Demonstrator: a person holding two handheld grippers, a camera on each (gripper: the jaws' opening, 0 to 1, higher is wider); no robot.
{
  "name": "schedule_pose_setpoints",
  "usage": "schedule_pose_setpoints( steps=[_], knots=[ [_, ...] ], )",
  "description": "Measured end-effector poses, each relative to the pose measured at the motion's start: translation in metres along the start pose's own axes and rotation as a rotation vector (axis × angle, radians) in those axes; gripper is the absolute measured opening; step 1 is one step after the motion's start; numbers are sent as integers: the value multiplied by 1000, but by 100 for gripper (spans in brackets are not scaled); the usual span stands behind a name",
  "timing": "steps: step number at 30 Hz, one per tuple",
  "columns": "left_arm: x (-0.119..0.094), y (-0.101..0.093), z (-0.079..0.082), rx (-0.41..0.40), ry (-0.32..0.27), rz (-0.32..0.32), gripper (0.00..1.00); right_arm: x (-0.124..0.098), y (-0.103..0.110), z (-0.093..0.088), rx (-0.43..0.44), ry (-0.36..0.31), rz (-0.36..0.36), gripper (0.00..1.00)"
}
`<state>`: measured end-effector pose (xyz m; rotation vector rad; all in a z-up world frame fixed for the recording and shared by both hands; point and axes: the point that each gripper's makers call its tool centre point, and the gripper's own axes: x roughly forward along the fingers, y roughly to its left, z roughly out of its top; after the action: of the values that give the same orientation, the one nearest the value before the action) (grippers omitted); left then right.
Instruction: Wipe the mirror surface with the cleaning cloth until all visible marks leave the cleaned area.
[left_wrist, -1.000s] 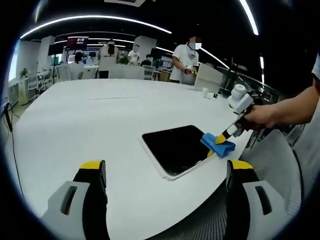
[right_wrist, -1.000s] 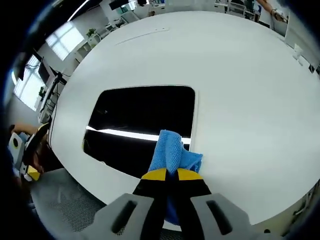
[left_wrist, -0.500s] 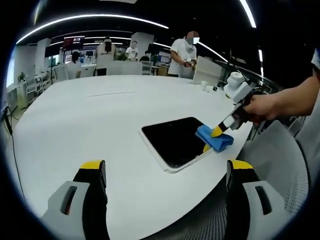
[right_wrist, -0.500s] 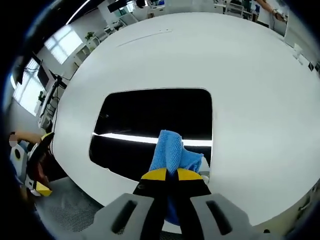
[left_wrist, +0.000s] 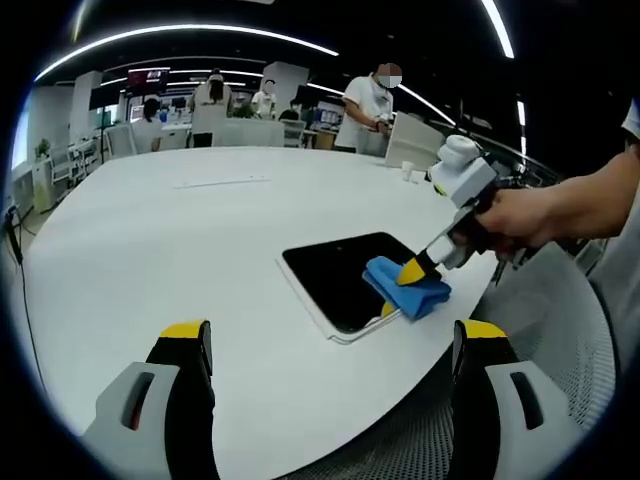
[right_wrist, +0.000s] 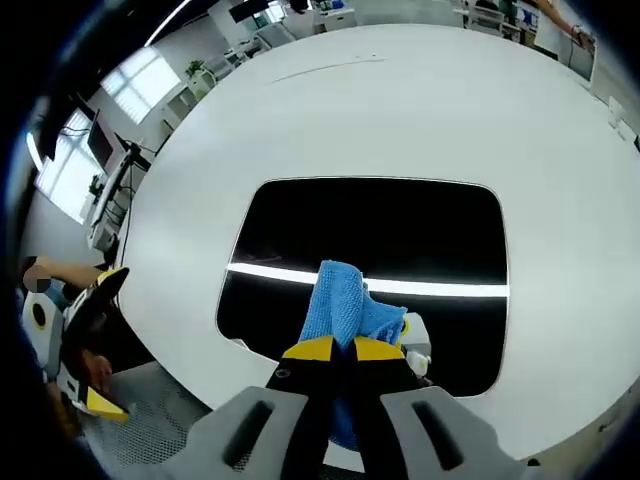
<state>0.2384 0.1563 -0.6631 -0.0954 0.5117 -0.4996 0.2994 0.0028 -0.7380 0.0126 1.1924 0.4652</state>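
Observation:
A dark rectangular mirror (left_wrist: 340, 281) (right_wrist: 370, 230) with a white frame lies flat on the white table (left_wrist: 150, 240), near its edge. My right gripper (right_wrist: 337, 348) (left_wrist: 408, 272) is shut on a blue cleaning cloth (right_wrist: 341, 305) (left_wrist: 405, 287), which rests on the mirror's near edge. A ceiling light streak reflects across the glass just beyond the cloth. My left gripper (left_wrist: 330, 335) hangs open over the table edge, well short of the mirror, with nothing between its yellow-tipped fingers (left_wrist: 187, 330).
Several people (left_wrist: 368, 110) stand at desks beyond the table's far side. Small white cups (left_wrist: 408, 172) stand near the far right rim. A grey mesh chair (left_wrist: 540, 340) sits below the near edge. The left gripper (right_wrist: 85, 345) appears at the left of the right gripper view.
The right gripper has slid the cloth inward from the mirror's corner along its near edge. The left gripper has stayed open and still.

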Motion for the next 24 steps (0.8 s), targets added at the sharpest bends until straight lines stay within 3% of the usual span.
schedule_pose_setpoints(
  steps=[15,24],
  knots=[
    [1,-1,-1,18,4,-7,99,13,42,5,-98,5,5,0],
    [1,0,-5,4,21,-5,99,20,63,8,-110,10,22,0]
  ],
)
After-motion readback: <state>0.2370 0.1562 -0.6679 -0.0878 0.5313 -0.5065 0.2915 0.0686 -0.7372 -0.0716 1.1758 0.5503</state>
